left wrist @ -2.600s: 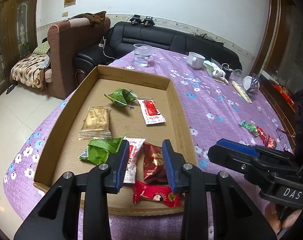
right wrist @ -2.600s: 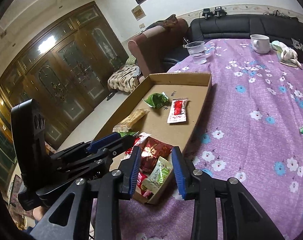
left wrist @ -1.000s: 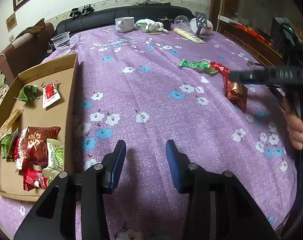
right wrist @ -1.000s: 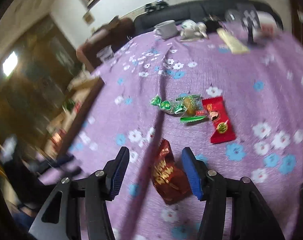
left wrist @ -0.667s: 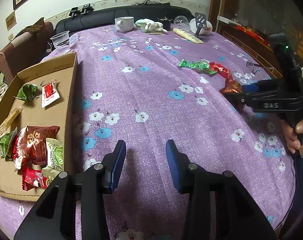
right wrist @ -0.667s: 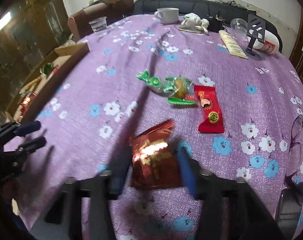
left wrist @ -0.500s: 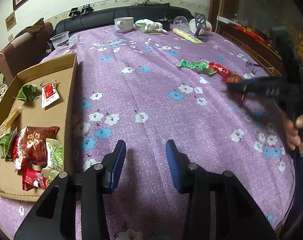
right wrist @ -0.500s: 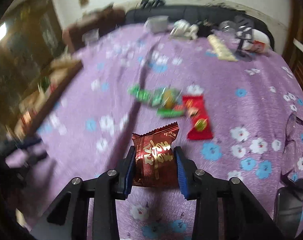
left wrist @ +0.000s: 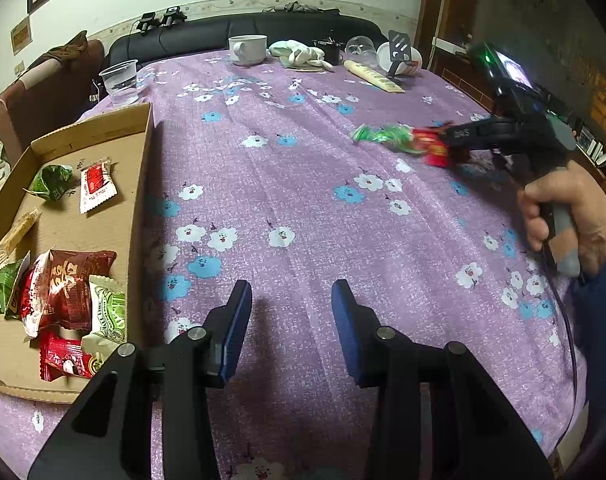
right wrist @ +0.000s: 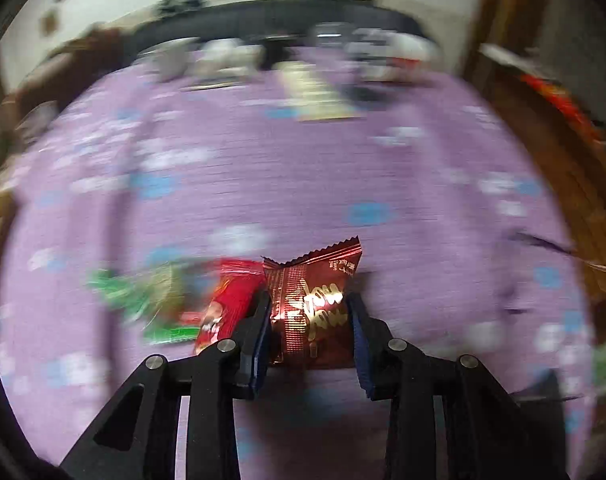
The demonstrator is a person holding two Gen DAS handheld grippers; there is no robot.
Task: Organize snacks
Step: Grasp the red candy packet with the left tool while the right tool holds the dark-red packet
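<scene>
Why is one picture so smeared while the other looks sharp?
Right wrist view: motion blur streaks the purple tablecloth, while the dark red snack packet clamped in the right gripper stays crisp. Left wrist view: mostly sharp, with fisheye bending at the edges; only the distant candies blur.

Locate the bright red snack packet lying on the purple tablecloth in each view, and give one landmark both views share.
Left wrist view: the red packet lies upper right, beside the green candies, just left of the right gripper.
Right wrist view: the red packet is lower centre-left, blurred, beside the left jaw, next to the held dark red packet.
Shared landmark: the long cream packet at the table's far side.
</scene>
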